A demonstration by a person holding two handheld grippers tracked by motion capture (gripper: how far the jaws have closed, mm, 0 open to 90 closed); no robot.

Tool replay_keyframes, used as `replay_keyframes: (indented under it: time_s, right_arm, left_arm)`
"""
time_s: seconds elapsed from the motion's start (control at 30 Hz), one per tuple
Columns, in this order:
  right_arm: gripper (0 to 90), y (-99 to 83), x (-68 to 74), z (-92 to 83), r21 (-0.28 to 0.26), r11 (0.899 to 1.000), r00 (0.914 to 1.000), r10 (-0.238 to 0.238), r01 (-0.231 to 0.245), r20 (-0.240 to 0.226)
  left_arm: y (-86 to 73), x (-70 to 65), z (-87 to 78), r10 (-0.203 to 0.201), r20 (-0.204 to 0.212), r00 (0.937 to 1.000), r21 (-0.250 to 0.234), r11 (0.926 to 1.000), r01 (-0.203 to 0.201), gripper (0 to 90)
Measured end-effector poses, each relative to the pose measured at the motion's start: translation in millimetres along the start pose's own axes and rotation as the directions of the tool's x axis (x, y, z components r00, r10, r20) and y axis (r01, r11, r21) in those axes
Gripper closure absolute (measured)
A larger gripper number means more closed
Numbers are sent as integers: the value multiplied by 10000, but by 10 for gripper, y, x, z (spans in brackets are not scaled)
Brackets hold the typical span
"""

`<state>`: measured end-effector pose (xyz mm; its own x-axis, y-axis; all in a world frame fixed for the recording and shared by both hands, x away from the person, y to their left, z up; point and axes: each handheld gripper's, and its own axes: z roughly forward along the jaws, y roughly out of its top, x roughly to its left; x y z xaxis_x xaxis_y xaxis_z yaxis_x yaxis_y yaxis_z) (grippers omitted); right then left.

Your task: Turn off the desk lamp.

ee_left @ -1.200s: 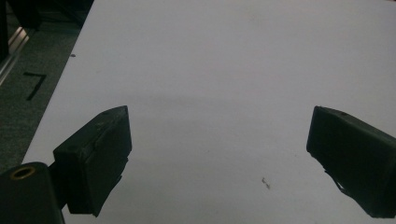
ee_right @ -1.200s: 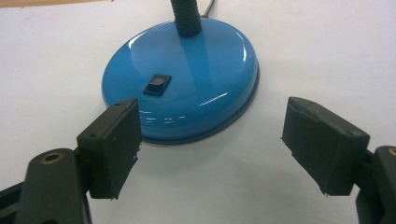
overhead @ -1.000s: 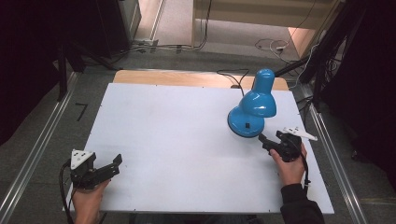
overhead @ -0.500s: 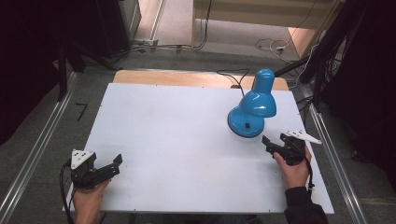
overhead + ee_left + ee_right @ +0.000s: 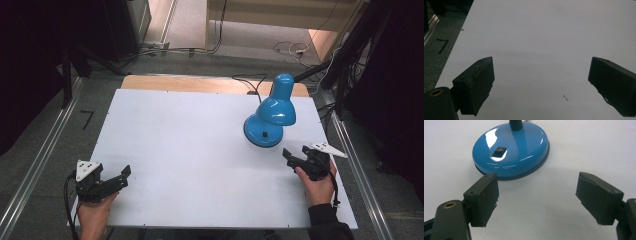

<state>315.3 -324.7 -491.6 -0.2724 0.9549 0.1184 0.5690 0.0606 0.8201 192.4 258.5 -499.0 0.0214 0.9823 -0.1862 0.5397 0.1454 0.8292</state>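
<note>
Blue lamp stands upright at the tabletop's far right, switch on its base facing the right tool. That tool, jaws wide and empty, has been drawn back from the base over the last second. Left tool rests wide open, empty, near left corner. Contact with the lamp appears finished.

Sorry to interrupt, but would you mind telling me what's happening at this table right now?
A person holds a gripper in each hand over a white table. The right gripper, open, sits just short of a blue desk lamp, not touching its base. The left gripper, also open, rests at the near left corner with nothing between its jaws.
</note>
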Motion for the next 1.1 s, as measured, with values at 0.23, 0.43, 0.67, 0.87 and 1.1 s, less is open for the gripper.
replay_keyframes:
  time_s: [0.23, 0.43, 0.67, 0.87, 1.1]
  right_arm:
    - [172, -11, -17, -43, -22, 10000, 10000, 79, -79, -21]
    - [172, -41, -37, -67, 60, 9999, 9999, 112, -111, -57]
    - [168, -63, -53, -117, 65, 9999, 9999, 120, -120, -40]
    - [168, -78, -63, -147, 70, 9999, 9999, 141, -141, -47]
    - [168, -92, -63, -182, 55, 10000, 9999, 83, -83, -78]
  left_arm:
    - [1, 0, -1, -7, -2, 10000, -10, 10000, 7, 73]
    - [2, -1, -4, -21, 20, 10000, -35, 10000, 21, 73]
    - [2, 0, -6, -23, 14, 10000, -30, 10000, 23, 74]
    - [3, -4, -6, -18, 20, 10000, -43, 10000, 18, 73]
    - [3, -5, -7, -6, 9, 10000, -32, 10000, 6, 73]
